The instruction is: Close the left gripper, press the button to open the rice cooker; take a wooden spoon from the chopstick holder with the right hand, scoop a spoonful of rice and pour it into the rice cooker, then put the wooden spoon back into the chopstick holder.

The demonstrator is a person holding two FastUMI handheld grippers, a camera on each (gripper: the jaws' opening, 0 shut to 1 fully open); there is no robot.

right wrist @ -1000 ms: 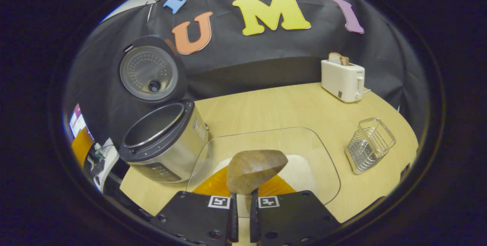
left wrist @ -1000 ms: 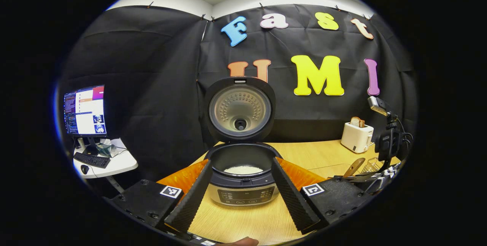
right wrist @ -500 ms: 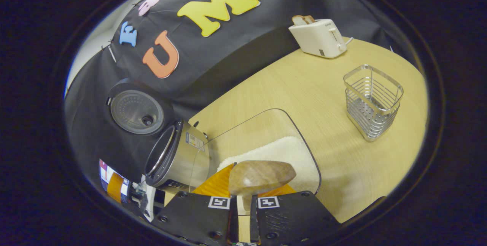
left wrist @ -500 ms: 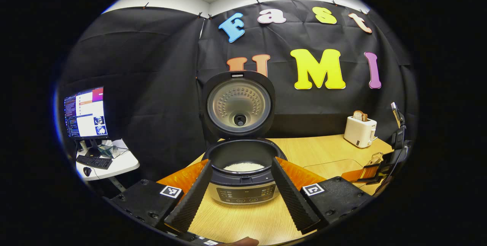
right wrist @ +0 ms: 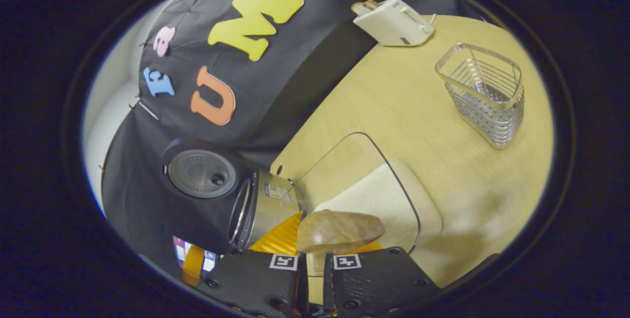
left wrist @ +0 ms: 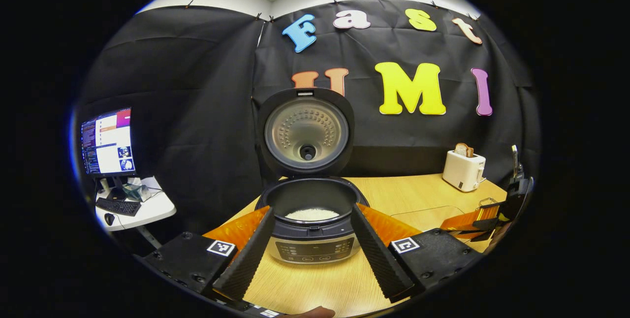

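Left gripper view: the left gripper stands with its jaws released and spread wide, bracketing the round, dark-bodied rice cooker directly ahead of them. The cooker's domed lid is raised upright, and a patch of white rice lies in the inner pot. The pale wooden worktop shows beneath the jaws. Off to their right, the right gripper is seen at the edge.

Right gripper view: the right gripper's jaws are clenched on the brown wooden spoon, whose smooth, rounded bowl projects just ahead of them, apparently empty. Directly beyond it lies a clear, rounded plastic tray holding a mound of white rice. The silver wire chopstick holder stands far ahead to the right, beside a white toaster.

Judgement: scooping is in hand. Tip the spoon's leading edge downward, drive it shallowly under the mound, then level it before lifting to avoid spillage.
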